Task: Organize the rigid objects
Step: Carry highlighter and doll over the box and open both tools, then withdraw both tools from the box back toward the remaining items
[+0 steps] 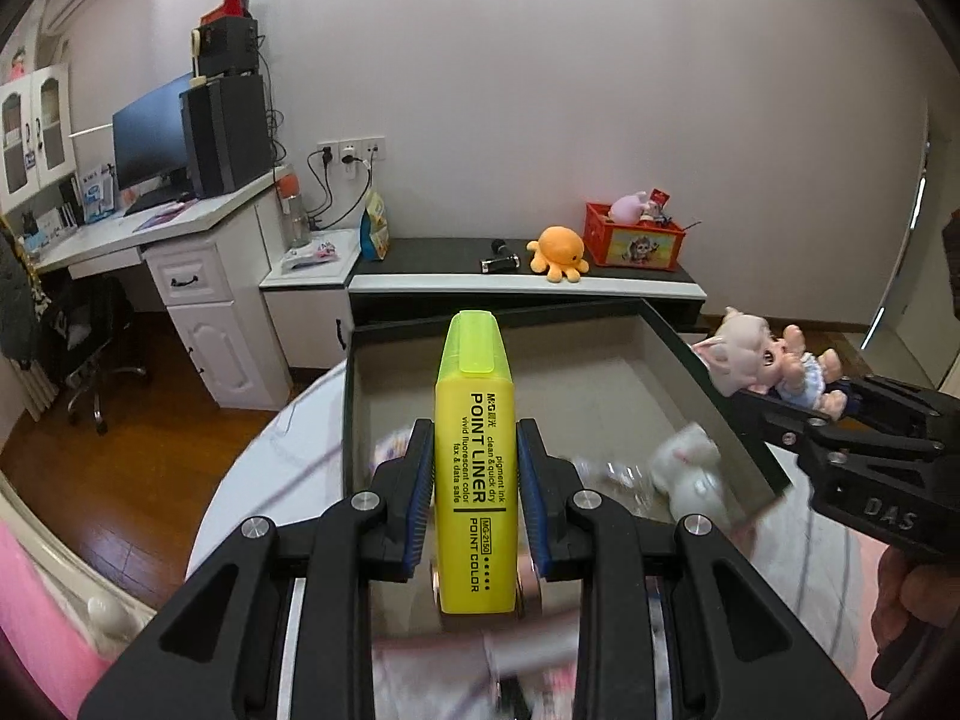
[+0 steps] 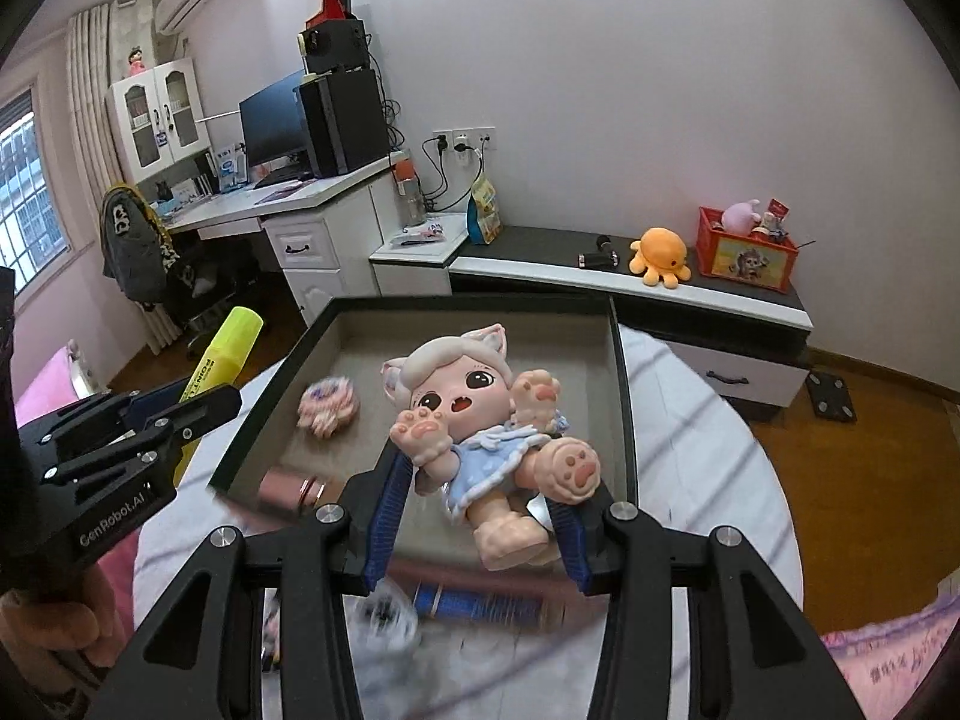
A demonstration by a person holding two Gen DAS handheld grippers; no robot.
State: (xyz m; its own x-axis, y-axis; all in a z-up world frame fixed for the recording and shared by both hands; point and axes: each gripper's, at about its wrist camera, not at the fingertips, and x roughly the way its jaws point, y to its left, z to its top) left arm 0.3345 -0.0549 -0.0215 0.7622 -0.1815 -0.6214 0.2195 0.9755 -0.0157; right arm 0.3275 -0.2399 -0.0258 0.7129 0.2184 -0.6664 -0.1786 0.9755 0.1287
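Left gripper (image 1: 474, 474): jaws closed narrow on a yellow highlighter (image 1: 474, 468), blue pads pressed against its two long sides. The highlighter stands upright in the grip, cap end away from the camera, printed label facing the lens. In the right wrist view the same gripper (image 2: 198, 402) sits off the left edge of the tray, with the highlighter (image 2: 222, 354) slanting up out of it.

Right gripper (image 2: 480, 504): jaws closed on a cat-eared doll (image 2: 480, 420) in a pale blue dress, gripped at the body and legs, head away from the camera and both paws raised. In the left wrist view this gripper (image 1: 798, 408) is at the right edge of the tray — the doll (image 1: 774, 366) is held level with the rim and above it.

Tray (image 2: 621, 396): dark-rimmed, grey-floored, shallow, resting on a round table with a pale striped cloth (image 2: 690, 450). On its floor, toward the left side, lies a round pink-and-white item (image 2: 329, 408); at the near left corner, a pink cylindrical item (image 2: 294, 489). Both are blurred and cannot be identified further. A white plush-like shape (image 1: 690, 474) shows near the tray's right side in the left wrist view, also blurred.

On the cloth, just outside the tray's near edge, lies a blue cylindrical object (image 2: 480, 603) — detail not legible.
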